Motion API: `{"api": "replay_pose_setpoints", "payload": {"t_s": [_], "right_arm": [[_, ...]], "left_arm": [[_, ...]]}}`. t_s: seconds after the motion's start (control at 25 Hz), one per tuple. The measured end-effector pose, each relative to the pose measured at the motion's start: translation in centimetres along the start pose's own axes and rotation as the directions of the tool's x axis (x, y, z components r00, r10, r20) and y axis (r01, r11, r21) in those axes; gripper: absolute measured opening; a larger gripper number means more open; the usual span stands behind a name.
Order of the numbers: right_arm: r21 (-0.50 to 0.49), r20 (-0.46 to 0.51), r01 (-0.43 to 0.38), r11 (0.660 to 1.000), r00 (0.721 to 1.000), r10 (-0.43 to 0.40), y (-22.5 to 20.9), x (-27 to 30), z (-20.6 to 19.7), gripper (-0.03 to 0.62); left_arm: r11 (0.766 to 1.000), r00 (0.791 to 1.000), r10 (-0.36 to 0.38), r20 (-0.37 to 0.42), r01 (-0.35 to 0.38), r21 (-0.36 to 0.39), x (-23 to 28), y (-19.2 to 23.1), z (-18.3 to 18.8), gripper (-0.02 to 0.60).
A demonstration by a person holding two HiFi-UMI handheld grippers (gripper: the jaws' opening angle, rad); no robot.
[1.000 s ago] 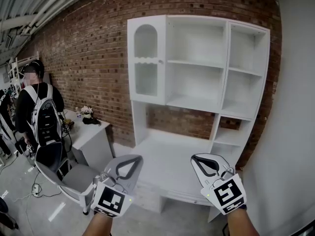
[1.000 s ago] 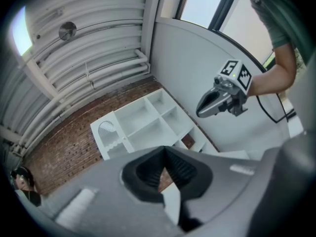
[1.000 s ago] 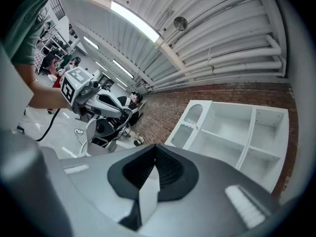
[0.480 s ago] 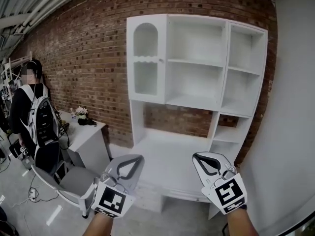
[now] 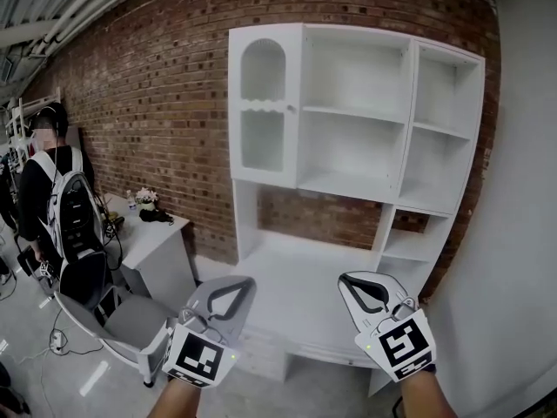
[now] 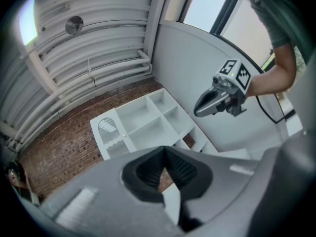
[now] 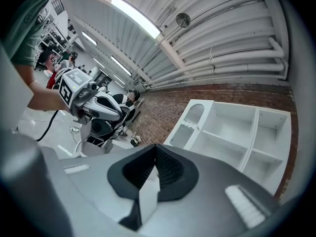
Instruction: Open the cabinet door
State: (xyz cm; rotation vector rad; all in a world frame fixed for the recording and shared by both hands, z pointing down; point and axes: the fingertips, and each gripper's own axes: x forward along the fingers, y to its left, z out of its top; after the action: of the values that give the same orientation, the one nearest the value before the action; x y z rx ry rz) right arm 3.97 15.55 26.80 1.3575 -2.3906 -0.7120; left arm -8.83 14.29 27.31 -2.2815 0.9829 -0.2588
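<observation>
Against the brick wall [image 5: 148, 94] the white cabinet [image 5: 357, 155] stood square ahead, and its arched cabinet door [image 5: 261, 103] at the upper left was shut flush, the little knob [image 5: 291, 109] sitting on its right edge. Nothing had touched it yet. Down low, the left tool [image 5: 233, 286] and the right tool [image 5: 359, 283] were held out level side by side, well short of the door. Each had its jaws pressed together with nothing between them, as both tool views confirmed.

And the change? Compared with a second before, the cabinet filled a little more of the head view and had slid slightly right, while both tools kept their spots at the bottom of the frame. That read as the person closing in on the unit rather than reaching. So this was approach, with the task barely begun: the knob sat high above both tools, and a tool would need to rise, part its jaws and close on that knob before any pull.

Off to the left, a person with a backpack [image 5: 65, 207] stood by a small white surface [image 5: 157, 233], well clear of the route.
</observation>
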Motion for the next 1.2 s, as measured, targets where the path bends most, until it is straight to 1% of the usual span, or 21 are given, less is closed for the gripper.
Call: {"api": "replay_pose_setpoints", "payload": {"t_s": [0.48, 0.68, 0.92, 1.08, 1.2], "right_arm": [[0.011, 0.051, -0.074, 0.997, 0.996, 0.073, -7.1, 3.4, -5.4, 0.006], [0.003, 0.063, -0.106, 0.994, 0.992, 0.106, -9.4, 4.2, -7.2, 0.006], [0.010, 0.090, -0.128, 0.992, 0.988, 0.127, -11.8, 4.8, -8.9, 0.006], [0.031, 0.105, -0.128, 0.991, 0.987, 0.124, -12.7, 5.5, -10.1, 0.006], [0.035, 0.099, -0.129, 0.991, 0.987, 0.125, -13.0, 6.4, -10.7, 0.006]], "left_arm": [[0.999, 0.996, 0.049, -0.075, -0.048, 0.017, 8.6, -1.0, -1.1, -0.002], [0.998, 0.993, 0.069, -0.098, -0.068, 0.019, 11.6, -1.6, -1.3, -0.002], [0.995, 0.988, 0.095, -0.122, -0.090, 0.042, 14.0, -2.3, -1.0, -0.001], [0.996, 0.986, 0.090, -0.142, -0.085, 0.038, 15.1, -2.5, -2.0, -0.002], [0.995, 0.986, 0.094, -0.141, -0.090, 0.039, 15.9, -1.9, -2.6, -0.002]]}}
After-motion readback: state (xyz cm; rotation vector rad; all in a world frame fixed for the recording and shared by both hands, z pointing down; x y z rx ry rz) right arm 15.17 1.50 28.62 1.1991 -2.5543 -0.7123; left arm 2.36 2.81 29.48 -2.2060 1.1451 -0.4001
